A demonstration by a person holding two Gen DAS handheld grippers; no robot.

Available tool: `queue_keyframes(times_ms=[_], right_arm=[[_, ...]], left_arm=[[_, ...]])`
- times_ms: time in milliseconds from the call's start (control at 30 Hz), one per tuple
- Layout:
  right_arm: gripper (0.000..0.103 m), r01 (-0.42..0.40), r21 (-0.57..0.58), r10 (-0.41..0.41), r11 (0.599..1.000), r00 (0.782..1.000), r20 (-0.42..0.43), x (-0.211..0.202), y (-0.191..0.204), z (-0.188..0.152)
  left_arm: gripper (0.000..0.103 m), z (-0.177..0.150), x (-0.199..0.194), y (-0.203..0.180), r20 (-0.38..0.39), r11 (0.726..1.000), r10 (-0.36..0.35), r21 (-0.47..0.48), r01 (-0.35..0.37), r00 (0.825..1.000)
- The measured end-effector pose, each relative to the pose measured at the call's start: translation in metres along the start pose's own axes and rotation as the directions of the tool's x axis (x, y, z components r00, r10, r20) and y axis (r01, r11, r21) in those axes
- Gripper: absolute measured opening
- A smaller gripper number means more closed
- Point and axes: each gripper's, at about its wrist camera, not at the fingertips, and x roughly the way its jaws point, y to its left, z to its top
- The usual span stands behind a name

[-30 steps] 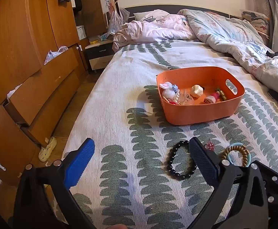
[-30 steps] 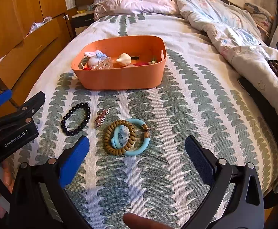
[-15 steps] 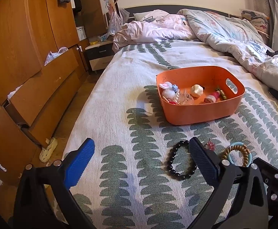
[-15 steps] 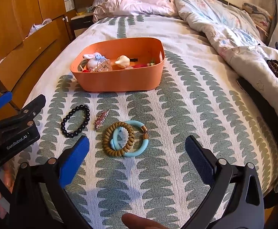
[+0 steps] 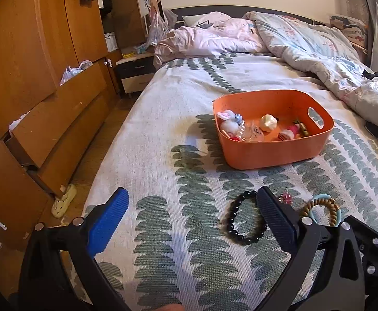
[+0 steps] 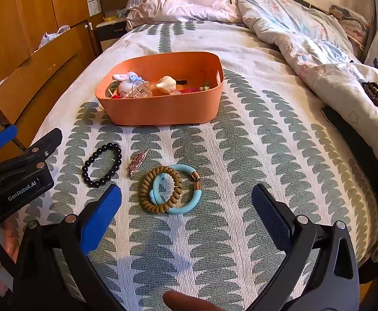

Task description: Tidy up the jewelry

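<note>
On the bed's leaf-patterned cover (image 6: 240, 155), I see the black bead bracelet (image 6: 102, 165), a small pink hair clip (image 6: 137, 162) and the brown coil bracelet (image 6: 161, 189) overlapping the light blue bangle (image 6: 186, 194), all in front of the orange bin (image 6: 163, 108). My right gripper (image 6: 186, 207) hangs spread wide and empty just short of the coil and bangle. My left gripper (image 5: 191, 217) is likewise wide open, its right finger overlapping the black bracelet in view.
</note>
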Motion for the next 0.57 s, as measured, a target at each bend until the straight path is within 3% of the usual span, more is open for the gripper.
queue_keyframes(times_ms=[233, 400, 567], right_arm=[[0.1, 0.006, 0.002, -0.006, 1.0, 1.0, 0.008, -0.001, -0.002, 0.0002], [0.1, 0.008, 0.002, -0.008, 1.0, 1.0, 0.011, -0.0018, -0.0025, 0.0002], [0.1, 0.008, 0.007, -0.008, 1.0, 1.0, 0.008, -0.0019, -0.0034, 0.0011]], left_arm=[[0.098, -0.0005, -0.0042, 0.0034, 0.028, 0.999, 0.047, -0.012, -0.046, 0.999], [0.098, -0.0001, -0.0039, 0.0045, 0.019, 1.0, 0.016, -0.017, -0.016, 1.0], [0.098, 0.0, -0.0061, 0.0047, 0.028, 0.999, 0.031, -0.021, -0.03, 0.999]])
